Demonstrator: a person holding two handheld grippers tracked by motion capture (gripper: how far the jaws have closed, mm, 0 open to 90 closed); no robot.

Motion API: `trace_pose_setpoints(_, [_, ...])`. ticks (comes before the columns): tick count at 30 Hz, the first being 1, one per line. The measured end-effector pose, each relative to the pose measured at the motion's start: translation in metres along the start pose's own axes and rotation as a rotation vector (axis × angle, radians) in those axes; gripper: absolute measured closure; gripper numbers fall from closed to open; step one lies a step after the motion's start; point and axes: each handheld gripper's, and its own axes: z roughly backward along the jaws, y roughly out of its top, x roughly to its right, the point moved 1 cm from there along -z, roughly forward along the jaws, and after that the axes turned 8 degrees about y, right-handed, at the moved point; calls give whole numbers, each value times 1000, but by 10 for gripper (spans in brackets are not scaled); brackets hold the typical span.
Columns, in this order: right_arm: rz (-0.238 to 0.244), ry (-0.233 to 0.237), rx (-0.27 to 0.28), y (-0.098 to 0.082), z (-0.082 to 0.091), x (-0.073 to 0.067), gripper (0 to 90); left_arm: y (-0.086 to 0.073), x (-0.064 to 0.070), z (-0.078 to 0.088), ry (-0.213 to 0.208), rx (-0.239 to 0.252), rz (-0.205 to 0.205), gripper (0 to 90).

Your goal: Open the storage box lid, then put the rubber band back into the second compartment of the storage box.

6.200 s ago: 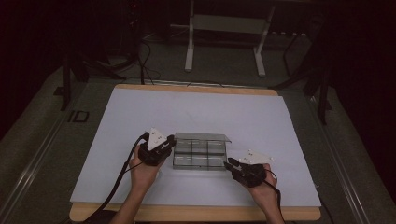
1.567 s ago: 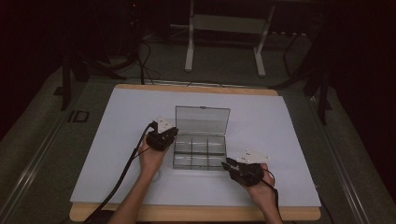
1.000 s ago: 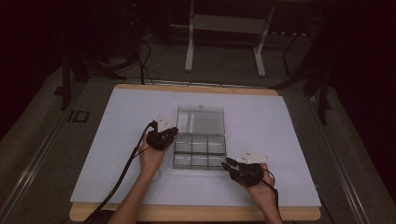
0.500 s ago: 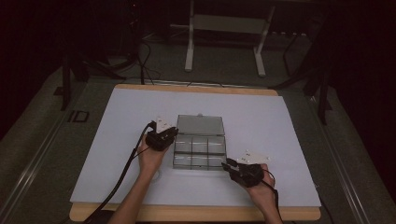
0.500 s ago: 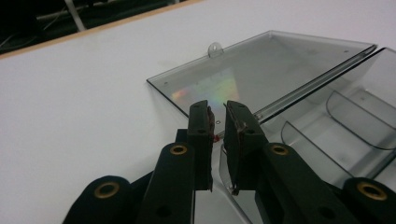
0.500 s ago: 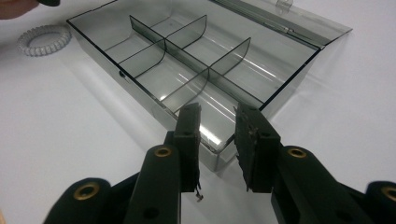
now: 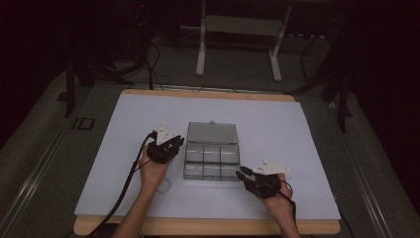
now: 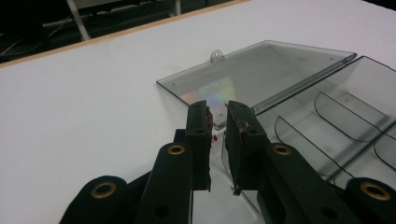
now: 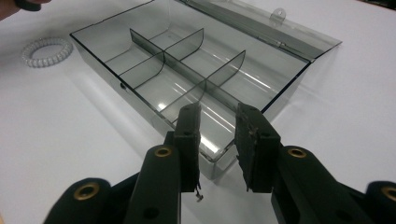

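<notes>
Dark room, cables and a metal stand at 12 o'clock beyond the white, wood-edged table (image 7: 297,129). At table centre sits the clear smoky plastic compartment box (image 7: 210,162), six empty cells, its hinged lid (image 7: 212,133) thrown flat back toward 12 o'clock so every cell lies open from above. A white coiled hair-tie ring (image 9: 46,51) lies on the table at the box's 8 o'clock, just beside it and apart; judged the likely item to go in.

Left gripper (image 7: 174,144) sits at the box's 10 o'clock corner by the hinge line. Its jaws have just been opening; a narrow gap stands between them with nothing in it, the pads clear of lid and wall.

Right gripper (image 7: 242,174) sits at the box's 4 o'clock corner, probably steadying the base. Its jaws straddle the near corner wall, moderately apart; whether the pads press it, cannot tell.
</notes>
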Motion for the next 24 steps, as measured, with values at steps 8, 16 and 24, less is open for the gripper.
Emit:
trace_pose_setpoints(8, [-16, -11, 19, 1, 1, 2, 679, -7, -5, 13, -10, 0, 8, 781])
trace_pose_setpoints(16, [-14, -17, 26, 2, 3, 1, 665, -13, -7, 26, -18, 8, 19, 775])
trace_pose_setpoints(24, [-11, -16, 25, 2, 1, 1, 659, -18, -9, 38, -21, 14, 22, 775])
